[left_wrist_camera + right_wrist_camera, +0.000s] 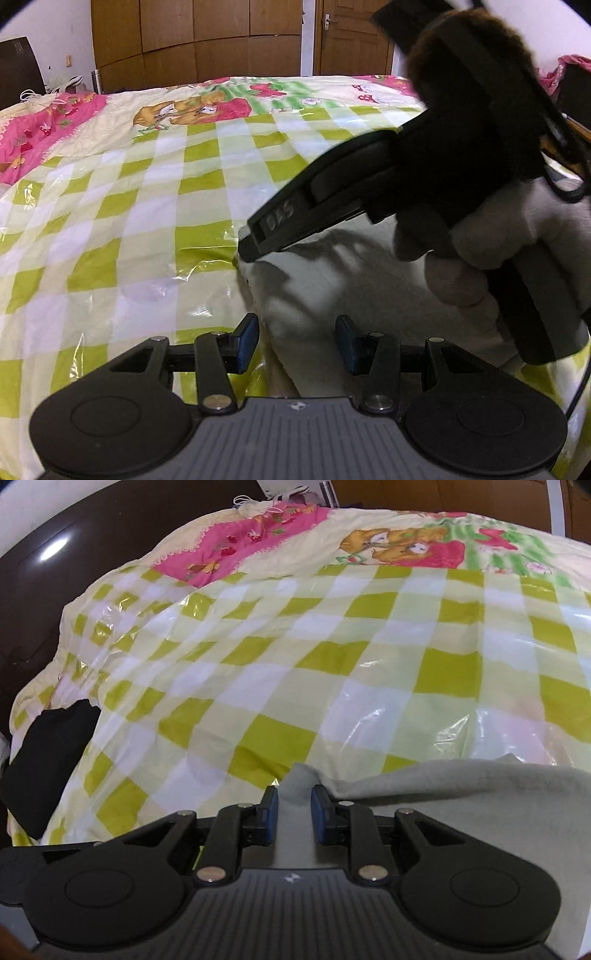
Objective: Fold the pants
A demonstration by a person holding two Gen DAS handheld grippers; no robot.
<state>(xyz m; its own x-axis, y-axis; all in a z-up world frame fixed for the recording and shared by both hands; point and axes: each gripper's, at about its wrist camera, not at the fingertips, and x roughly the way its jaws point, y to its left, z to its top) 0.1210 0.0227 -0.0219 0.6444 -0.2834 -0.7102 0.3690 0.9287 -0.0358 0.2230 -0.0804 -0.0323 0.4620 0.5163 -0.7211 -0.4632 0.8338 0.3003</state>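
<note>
The pale grey-white pants [369,280] lie on the bed at the lower right of the left wrist view. My left gripper [297,345] hovers over their left edge, jaws open, cloth below the gap and no pad pressing on it. A hand in a light glove [480,251] holds my right gripper [247,251], whose tip sits at the pants' far left edge. In the right wrist view a raised fold of the pants [461,794] fills the gap of my right gripper [295,812], with both blue pads against the cloth.
A green-and-white checked cover under clear plastic [147,221] spreads over the bed. A black cloth [48,760] lies at the bed's left edge beside a dark headboard [37,572]. A wooden wardrobe [203,37] and door [351,37] stand behind the bed.
</note>
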